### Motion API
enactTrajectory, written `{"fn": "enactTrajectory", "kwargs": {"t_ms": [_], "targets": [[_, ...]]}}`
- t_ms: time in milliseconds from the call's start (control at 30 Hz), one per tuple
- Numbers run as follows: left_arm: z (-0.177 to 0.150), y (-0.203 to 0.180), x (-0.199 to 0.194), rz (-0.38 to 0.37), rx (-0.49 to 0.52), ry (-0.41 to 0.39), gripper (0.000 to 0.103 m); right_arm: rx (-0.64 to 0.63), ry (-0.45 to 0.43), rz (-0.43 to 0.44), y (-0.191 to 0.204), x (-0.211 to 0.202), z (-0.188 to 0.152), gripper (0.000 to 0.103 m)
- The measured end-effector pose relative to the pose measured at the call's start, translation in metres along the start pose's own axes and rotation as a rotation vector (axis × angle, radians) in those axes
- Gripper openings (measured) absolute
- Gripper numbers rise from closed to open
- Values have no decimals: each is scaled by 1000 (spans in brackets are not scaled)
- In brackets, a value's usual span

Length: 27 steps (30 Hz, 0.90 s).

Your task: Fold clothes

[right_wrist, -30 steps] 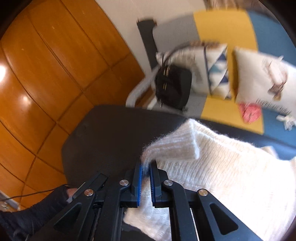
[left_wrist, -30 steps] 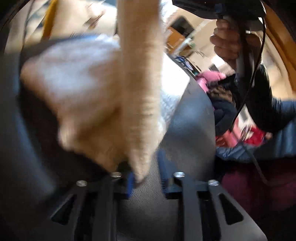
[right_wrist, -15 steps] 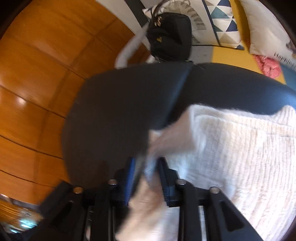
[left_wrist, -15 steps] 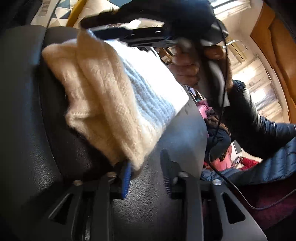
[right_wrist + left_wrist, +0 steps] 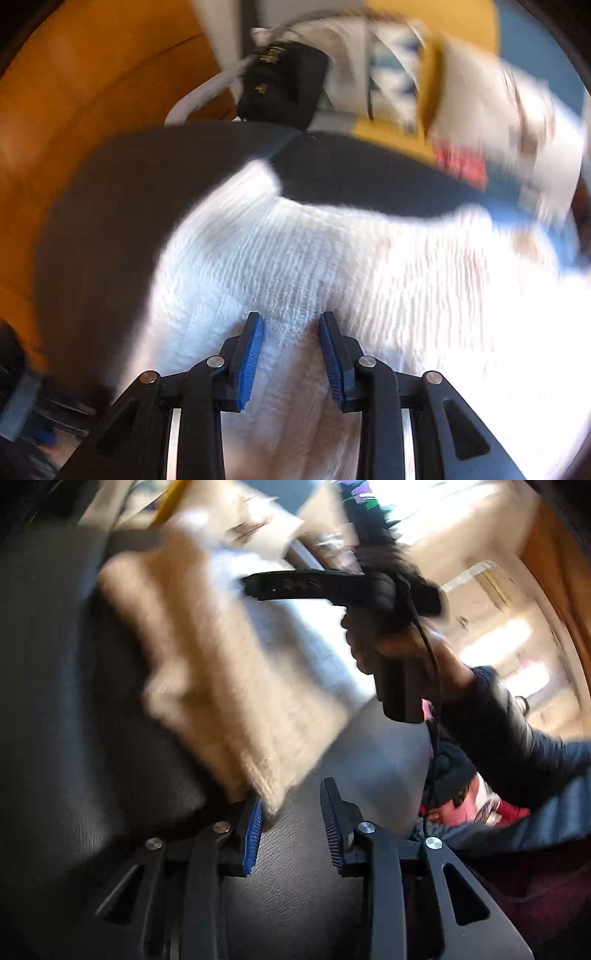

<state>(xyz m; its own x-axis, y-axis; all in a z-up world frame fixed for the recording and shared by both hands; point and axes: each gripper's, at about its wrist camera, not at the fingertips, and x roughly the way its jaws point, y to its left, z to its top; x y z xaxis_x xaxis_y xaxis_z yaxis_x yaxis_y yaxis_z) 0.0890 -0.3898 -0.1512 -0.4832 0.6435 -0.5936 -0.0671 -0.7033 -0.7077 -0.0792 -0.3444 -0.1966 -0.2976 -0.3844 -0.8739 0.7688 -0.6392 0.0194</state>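
Note:
A cream knitted sweater (image 5: 229, 672) lies folded on a black leather seat (image 5: 74, 701). My left gripper (image 5: 291, 797) is low at its near corner; the jaws are closing, and the corner only brushes the left blue pad (image 5: 253, 827). My right gripper (image 5: 251, 585), held by a hand (image 5: 399, 653), hovers over the sweater's far side. In the right wrist view the right gripper (image 5: 291, 321) points down at the sweater (image 5: 332, 266). Its jaws are opening, with knit lying under the gap and neither pad pressing on it.
Behind the seat (image 5: 110, 206) are a black handbag (image 5: 284, 85), patterned cushions (image 5: 498, 110) and a red item (image 5: 461, 166) on a yellow and blue sofa. A wooden wall (image 5: 74, 92) stands to the left. Pink and red clothes (image 5: 480, 805) lie past the seat's right edge.
The right gripper has let go of the sweater's edge and dropped toward it, jaws now apart. The lifted fold has come down flat. The left gripper's hold on the corner has loosened.

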Motion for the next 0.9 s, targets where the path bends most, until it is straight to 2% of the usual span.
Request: {"fn": "enactTrajectory", "kwargs": {"t_ms": [67, 100, 167, 200, 300, 367, 433, 567, 667, 767, 900], "targets": [[3, 3, -15, -90, -60, -88, 30, -113, -41, -119, 21, 0, -4, 37], [6, 3, -23, -125, -80, -132, 34, -102, -32, -131, 22, -2, -4, 37], [14, 0, -33, -113, -81, -188, 44, -79, -14, -156, 25, -5, -3, 37], [19, -1, -33, -86, -80, -193, 46, -57, -5, -143, 23, -7, -1, 38], [30, -1, -20, -58, -88, -162, 46, 100, 1, 45, -1, -24, 9, 39], [33, -1, -10, -40, -89, -138, 46, 151, -24, 79, -13, -40, 19, 45], [33, -2, -1, -37, -94, -122, 46, 144, -18, 87, -14, -42, 22, 75], [24, -7, 14, -64, -110, -118, 46, 122, 28, 106, -11, -35, 26, 76], [20, -12, 10, -88, -119, -158, 46, 145, 24, 72, -13, -24, 27, 74], [21, -11, -1, -59, -114, -198, 46, 154, 75, 35, -13, -5, 29, 74], [27, 0, -5, -49, -150, -229, 46, 128, 82, -12, -1, -8, 30, 76]]}}
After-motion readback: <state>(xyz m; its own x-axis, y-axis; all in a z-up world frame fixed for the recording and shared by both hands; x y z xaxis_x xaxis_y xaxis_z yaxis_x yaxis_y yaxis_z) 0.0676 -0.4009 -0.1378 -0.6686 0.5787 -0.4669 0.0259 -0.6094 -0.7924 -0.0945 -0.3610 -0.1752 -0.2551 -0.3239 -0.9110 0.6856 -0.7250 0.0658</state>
